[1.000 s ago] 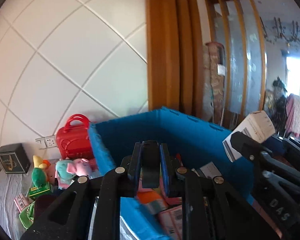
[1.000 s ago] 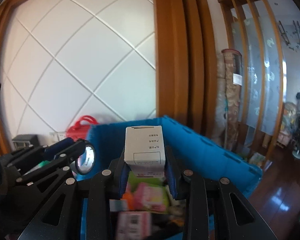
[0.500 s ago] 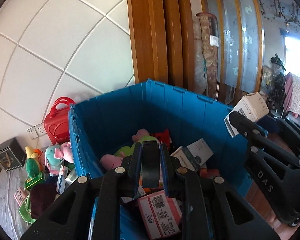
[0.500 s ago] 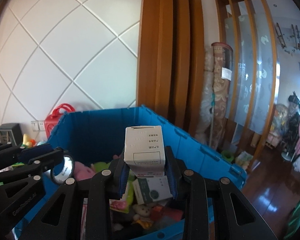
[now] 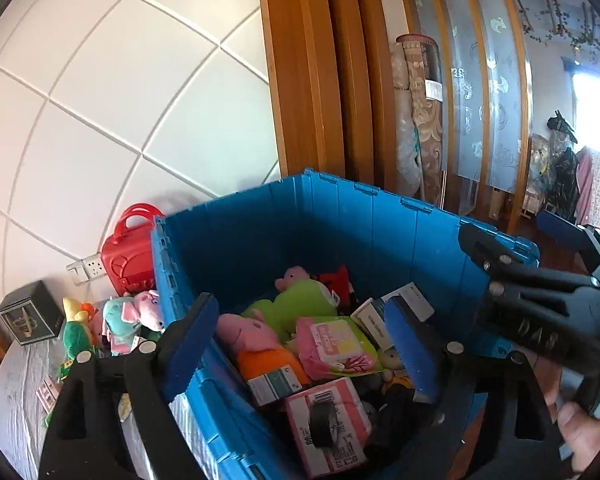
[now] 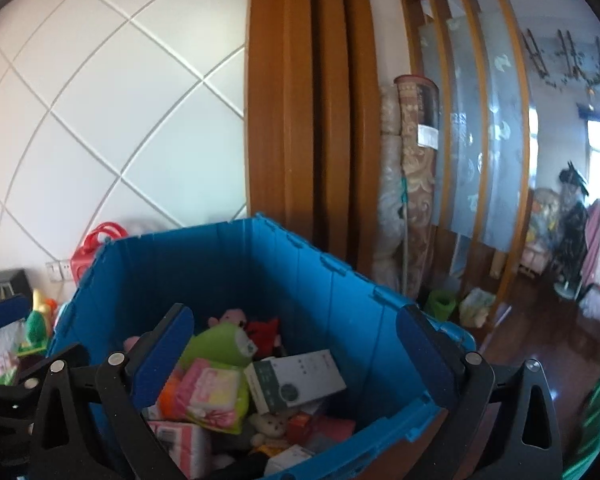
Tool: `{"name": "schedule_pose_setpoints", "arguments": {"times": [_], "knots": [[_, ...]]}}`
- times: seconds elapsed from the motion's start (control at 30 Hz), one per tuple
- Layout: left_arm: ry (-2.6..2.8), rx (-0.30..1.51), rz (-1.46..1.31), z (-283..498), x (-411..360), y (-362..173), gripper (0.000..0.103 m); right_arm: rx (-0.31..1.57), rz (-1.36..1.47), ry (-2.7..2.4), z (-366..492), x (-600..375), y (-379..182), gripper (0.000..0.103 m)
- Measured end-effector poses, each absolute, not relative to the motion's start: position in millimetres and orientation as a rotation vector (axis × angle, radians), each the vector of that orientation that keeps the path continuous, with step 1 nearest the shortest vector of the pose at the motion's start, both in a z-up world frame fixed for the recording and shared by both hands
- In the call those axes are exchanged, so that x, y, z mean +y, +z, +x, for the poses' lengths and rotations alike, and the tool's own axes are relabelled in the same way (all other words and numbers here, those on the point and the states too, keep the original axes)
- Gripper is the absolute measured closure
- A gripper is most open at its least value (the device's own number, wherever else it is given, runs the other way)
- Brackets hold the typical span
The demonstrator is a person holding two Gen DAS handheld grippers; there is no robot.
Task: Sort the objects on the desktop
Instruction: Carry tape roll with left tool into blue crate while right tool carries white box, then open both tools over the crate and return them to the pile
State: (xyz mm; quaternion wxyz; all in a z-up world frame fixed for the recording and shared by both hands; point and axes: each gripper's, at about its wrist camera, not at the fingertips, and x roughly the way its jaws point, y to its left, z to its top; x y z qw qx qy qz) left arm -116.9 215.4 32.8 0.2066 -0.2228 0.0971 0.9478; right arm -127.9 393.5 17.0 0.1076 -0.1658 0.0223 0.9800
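A blue plastic crate (image 5: 380, 224) (image 6: 340, 292) holds plush toys, pink packets and boxes. My left gripper (image 5: 300, 340) is open and empty above the crate's near side. A black tape roll (image 5: 320, 424) lies on a pink box (image 5: 332, 428) below it. My right gripper (image 6: 296, 348) is open and empty over the crate; it also shows at the right of the left wrist view (image 5: 540, 312). A white box with a green side (image 6: 296, 376) (image 5: 392, 312) lies on the pile in the crate.
Left of the crate the table (image 5: 16, 400) holds a red toy case (image 5: 128, 248), plush toys (image 5: 116, 316), a dark box (image 5: 30, 312) and small packets. A tiled wall and wooden door frame (image 5: 312, 80) stand behind. A rolled rug (image 6: 412, 184) leans at the right.
Both grippers have opened. The left let go of the black tape roll, which now lies on the pink box. The right let go of the white box, which now lies in the crate.
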Motion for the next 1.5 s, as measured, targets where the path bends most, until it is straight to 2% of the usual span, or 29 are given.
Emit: {"name": "schedule_pose_setpoints", "arguments": {"times": [0.4,0.83,1.1,1.27,1.5], "knots": [[2.714,0.189,-0.579,-107,157,33,0.013,0.103,-0.490,2.957,-109,354,25,0.000],[2.838,0.050,-0.718,-135,-16,8,0.013,-0.004,-0.520,3.123,-114,184,26,0.000],[2.930,0.093,-0.904,-164,-156,-30,0.013,0.015,-0.767,3.186,-158,54,-21,0.000],[2.931,0.104,-1.062,-185,-235,-73,0.013,0.001,-0.959,3.144,-177,-5,-65,0.000],[2.855,-0.042,-1.292,-221,-302,-146,0.013,-0.108,-1.316,3.017,-210,-60,-137,0.000]]}}
